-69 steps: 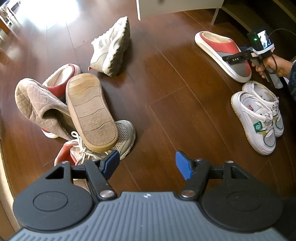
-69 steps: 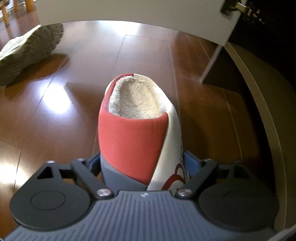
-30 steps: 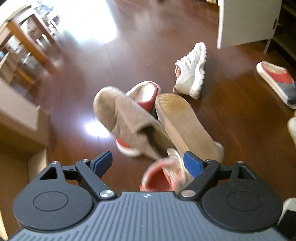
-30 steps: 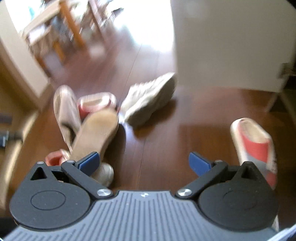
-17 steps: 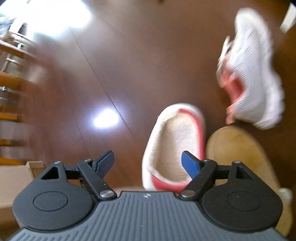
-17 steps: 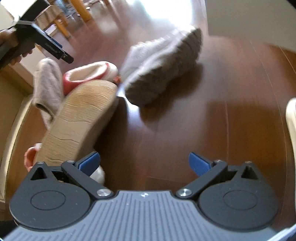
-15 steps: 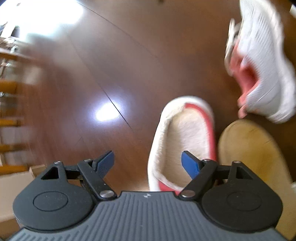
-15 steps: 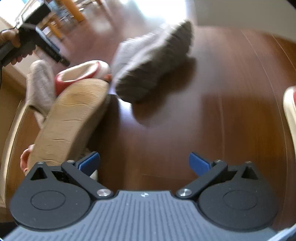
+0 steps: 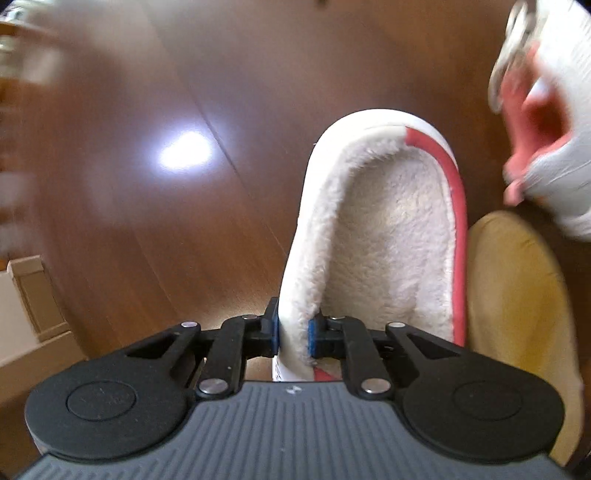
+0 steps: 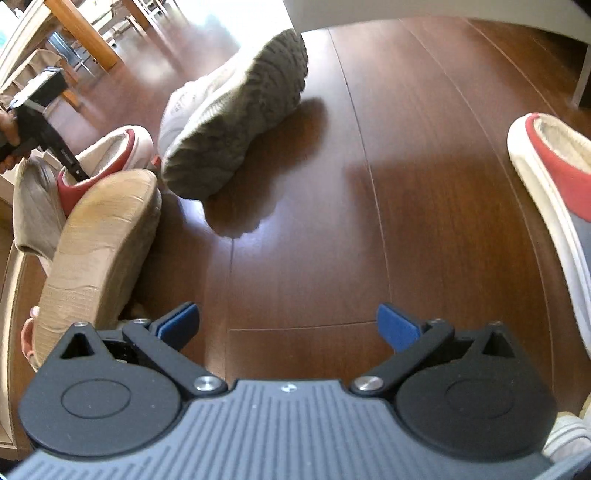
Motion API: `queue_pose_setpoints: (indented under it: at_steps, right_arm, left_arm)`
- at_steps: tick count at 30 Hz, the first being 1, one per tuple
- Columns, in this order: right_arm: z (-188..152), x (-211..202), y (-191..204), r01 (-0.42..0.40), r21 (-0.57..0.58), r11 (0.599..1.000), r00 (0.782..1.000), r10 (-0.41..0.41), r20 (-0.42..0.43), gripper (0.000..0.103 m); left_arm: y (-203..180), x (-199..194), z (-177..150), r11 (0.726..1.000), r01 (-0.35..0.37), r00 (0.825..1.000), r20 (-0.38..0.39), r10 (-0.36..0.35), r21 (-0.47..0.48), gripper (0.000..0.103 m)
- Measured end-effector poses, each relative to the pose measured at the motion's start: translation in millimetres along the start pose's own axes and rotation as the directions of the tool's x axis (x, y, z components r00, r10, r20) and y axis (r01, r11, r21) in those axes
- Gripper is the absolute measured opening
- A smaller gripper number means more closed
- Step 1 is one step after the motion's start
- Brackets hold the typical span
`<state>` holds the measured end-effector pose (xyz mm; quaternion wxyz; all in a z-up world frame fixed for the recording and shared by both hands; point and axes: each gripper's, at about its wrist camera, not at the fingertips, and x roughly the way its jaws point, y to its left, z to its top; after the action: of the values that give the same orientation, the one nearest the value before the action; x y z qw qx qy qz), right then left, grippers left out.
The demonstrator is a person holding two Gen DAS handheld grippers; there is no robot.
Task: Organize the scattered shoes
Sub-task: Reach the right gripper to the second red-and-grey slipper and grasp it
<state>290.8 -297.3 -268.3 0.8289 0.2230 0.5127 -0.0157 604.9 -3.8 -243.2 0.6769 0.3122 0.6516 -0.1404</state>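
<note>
My left gripper (image 9: 293, 334) is shut on the fleecy side wall of a red and white slipper (image 9: 373, 236), which also shows in the right wrist view (image 10: 110, 155) with the left gripper (image 10: 74, 168) on it. Its mate, a red, grey and white slipper (image 10: 554, 184), lies at the right. My right gripper (image 10: 288, 325) is open and empty above bare floor. A white sneaker (image 10: 229, 122) lies on its side ahead of it, and shows blurred in the left wrist view (image 9: 546, 110).
An upturned tan slipper sole (image 10: 99, 251) leans on the pile at left, also in the left wrist view (image 9: 517, 295). A quilted beige slipper (image 10: 33, 210) lies behind it. A white cabinet panel (image 10: 443, 11) stands at the back. Wooden table legs (image 10: 85, 37) stand far left.
My left gripper has moved in and shut on the red and white slipper's side wall. My right gripper has stayed open and shifted slightly over the floor.
</note>
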Motion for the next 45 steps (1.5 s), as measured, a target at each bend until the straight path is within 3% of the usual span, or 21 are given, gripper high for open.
queue_pose_setpoints:
  at_steps: [2, 5, 8, 9, 13, 15, 18, 21, 23, 26, 27, 28, 31, 33, 36, 37, 39, 41, 45]
  right_arm:
    - [2, -14, 3, -0.011, 0.004, 1.0, 0.999, 0.011, 0.039, 0.102]
    - [2, -29, 3, -0.017, 0.022, 1.0, 0.997, 0.016, 0.078, 0.102]
    - [-1, -50, 0, -0.027, 0.059, 0.998, 0.993, 0.02, 0.118, 0.102]
    - [-3, -58, -2, -0.026, 0.068, 0.997, 0.991, 0.017, 0.13, 0.102]
    - [-14, -95, -9, 0.035, 0.054, 0.998, 0.979, -0.045, 0.2, 0.102]
    - [-21, -111, -15, 0.088, 0.051, 0.995, 0.968, -0.098, 0.231, 0.102]
    - [-37, -137, -33, 0.177, 0.09, 0.98, 0.942, -0.195, 0.273, 0.102]
    - [-51, -151, -52, 0.229, 0.15, 0.962, 0.924, -0.263, 0.277, 0.102]
    - [-61, -158, -65, 0.256, 0.192, 0.947, 0.916, -0.301, 0.266, 0.102]
    - [-74, -160, -78, 0.267, 0.243, 0.933, 0.916, -0.324, 0.238, 0.102]
    - [-76, -158, -79, 0.266, 0.246, 0.932, 0.917, -0.323, 0.234, 0.102]
    - [-77, -155, -79, 0.26, 0.242, 0.935, 0.92, -0.316, 0.231, 0.102]
    - [-77, -137, -69, 0.224, 0.187, 0.956, 0.939, -0.263, 0.22, 0.102]
    - [-75, -116, -58, 0.189, 0.136, 0.972, 0.959, -0.213, 0.188, 0.102]
    - [-65, -68, -27, 0.147, 0.028, 0.989, 0.979, -0.149, 0.137, 0.102]
    - [-59, -51, -13, 0.15, -0.011, 0.989, 0.98, -0.147, 0.133, 0.102]
    - [-48, -29, 9, 0.19, -0.057, 0.98, 0.971, -0.179, 0.158, 0.101]
    - [-31, -1, 29, 0.312, -0.058, 0.948, 0.935, -0.295, 0.198, 0.102]
    - [-21, 28, 42, 0.414, -0.054, 0.909, 0.893, -0.395, 0.215, 0.1]
  left_arm:
    - [19, -33, -23, 0.996, 0.001, 0.993, 0.115, 0.009, -0.094, 0.013]
    - [46, -96, -60, 0.963, 0.042, 0.957, 0.288, 0.037, -0.265, 0.013]
    - [45, -154, -87, 0.94, 0.111, 0.923, 0.384, 0.023, -0.324, 0.013]
    - [37, -166, -91, 0.935, 0.139, 0.92, 0.391, -0.001, -0.326, 0.013]
    - [-8, -201, -99, 0.913, 0.261, 0.914, 0.385, -0.13, -0.312, 0.014]
    - [-40, -201, -97, 0.893, 0.339, 0.908, 0.349, -0.229, -0.296, 0.014]
    - [-105, -175, -90, 0.848, 0.453, 0.882, 0.274, -0.383, -0.275, 0.016]
    - [-170, -136, -75, 0.798, 0.536, 0.844, 0.173, -0.508, -0.274, 0.022]
    - [-201, -105, -70, 0.746, 0.583, 0.807, 0.12, -0.578, -0.323, 0.033]
    - [-239, -66, -67, 0.675, 0.637, 0.74, 0.053, -0.67, -0.373, 0.033]
    - [-243, -66, -70, 0.681, 0.641, 0.741, 0.053, -0.669, -0.355, 0.033]
    - [-242, -74, -76, 0.702, 0.637, 0.753, 0.065, -0.654, -0.319, 0.034]
    - [-240, -97, -91, 0.759, 0.616, 0.786, 0.104, -0.609, -0.211, 0.049]
    - [-222, -113, -97, 0.825, 0.547, 0.836, 0.151, -0.528, -0.144, 0.052]
    - [-190, -131, -112, 0.892, 0.444, 0.883, 0.215, -0.418, -0.085, 0.052]
    - [-179, -133, -121, 0.902, 0.424, 0.887, 0.236, -0.396, -0.083, 0.053]
    - [-157, -137, -139, 0.896, 0.429, 0.879, 0.28, -0.386, -0.113, 0.055]
    - [-139, -139, -150, 0.882, 0.453, 0.861, 0.317, -0.397, -0.126, 0.055]
    - [-150, -134, -135, 0.897, 0.434, 0.867, 0.307, -0.392, -0.078, 0.055]
